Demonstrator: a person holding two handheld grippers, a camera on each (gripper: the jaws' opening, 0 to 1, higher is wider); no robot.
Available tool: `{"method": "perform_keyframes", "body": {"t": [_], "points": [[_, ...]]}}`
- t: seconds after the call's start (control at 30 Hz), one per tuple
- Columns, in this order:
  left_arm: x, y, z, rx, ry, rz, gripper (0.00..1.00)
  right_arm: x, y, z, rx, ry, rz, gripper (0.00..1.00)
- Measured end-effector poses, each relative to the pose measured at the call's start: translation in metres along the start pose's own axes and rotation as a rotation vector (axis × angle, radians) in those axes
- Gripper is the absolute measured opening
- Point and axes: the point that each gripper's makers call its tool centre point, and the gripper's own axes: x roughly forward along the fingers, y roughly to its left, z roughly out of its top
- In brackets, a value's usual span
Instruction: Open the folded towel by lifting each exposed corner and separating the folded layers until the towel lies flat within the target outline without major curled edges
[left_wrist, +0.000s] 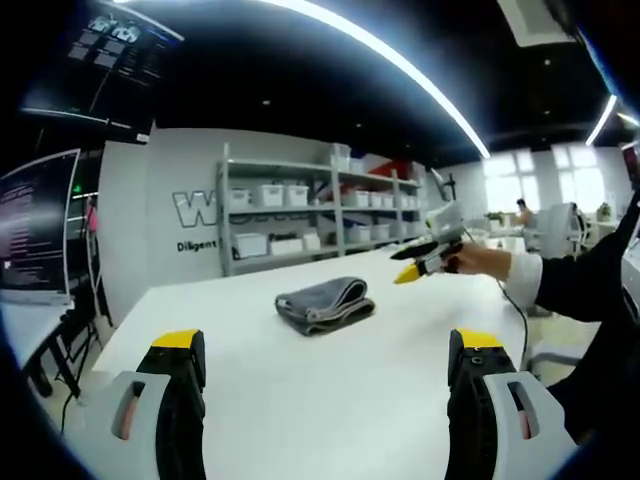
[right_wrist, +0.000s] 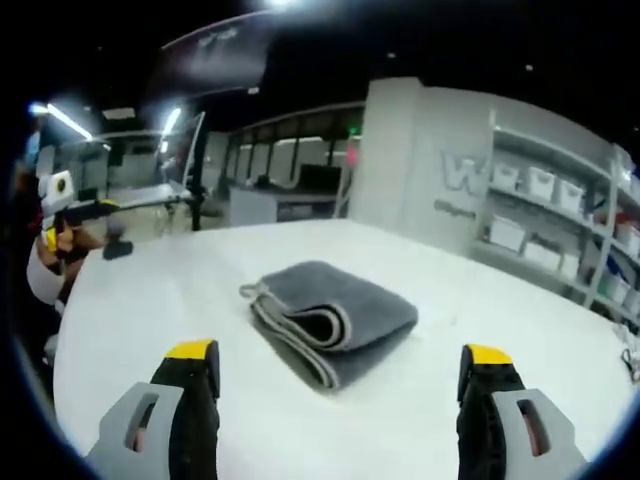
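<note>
Towel (right_wrist: 335, 318) folded, layered edge toward camera

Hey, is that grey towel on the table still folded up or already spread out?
Folded. The grey towel lies in stacked layers on the white table, looped edges showing.

Towel (right_wrist: 330, 320) on table (right_wrist: 150, 300), mid.

Two-jaw handheld grippers, left (left_wrist: 325, 365) and right (right_wrist: 340, 375): black jaws tipped yellow, grey slotted housings with a pinkish insert; black long sleeve (left_wrist: 590, 285) with white cuff (left_wrist: 524, 281) worn on the right arm.
</note>
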Motion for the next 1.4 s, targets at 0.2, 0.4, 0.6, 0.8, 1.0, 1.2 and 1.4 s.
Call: {"method": "perform_keyframes", "body": {"t": [0.2,0.4,0.6,0.8,1.0,1.2,1.4], "points": [[0.0,0.002,-0.001,0.0,0.001,0.002,1.0,0.011,-0.009,-0.005,-0.015,0.0,0.002,0.99],[0.001,0.003,-0.004,-0.007,0.006,0.0,1.0,0.015,-0.005,-0.004,-0.011,-0.014,-0.004,0.98],[0.001,0.002,-0.003,-0.007,0.005,-0.007,1.0,0.024,0.002,-0.007,-0.051,-0.01,-0.038,0.98],[-0.001,0.006,-0.003,-0.014,-0.003,0.001,1.0,0.027,0.006,-0.008,-0.067,-0.032,-0.071,0.99],[0.0,0.003,-0.004,-0.009,0.004,-0.005,1.0,0.036,0.012,-0.018,-0.072,-0.031,-0.11,0.99],[-0.002,0.004,-0.003,-0.011,-0.003,-0.001,1.0,0.037,0.015,-0.028,0.063,-0.11,-0.091,0.99],[-0.001,0.001,-0.005,-0.014,0.002,-0.013,1.0,0.038,0.005,-0.024,0.084,-0.145,-0.1,0.99]]}}
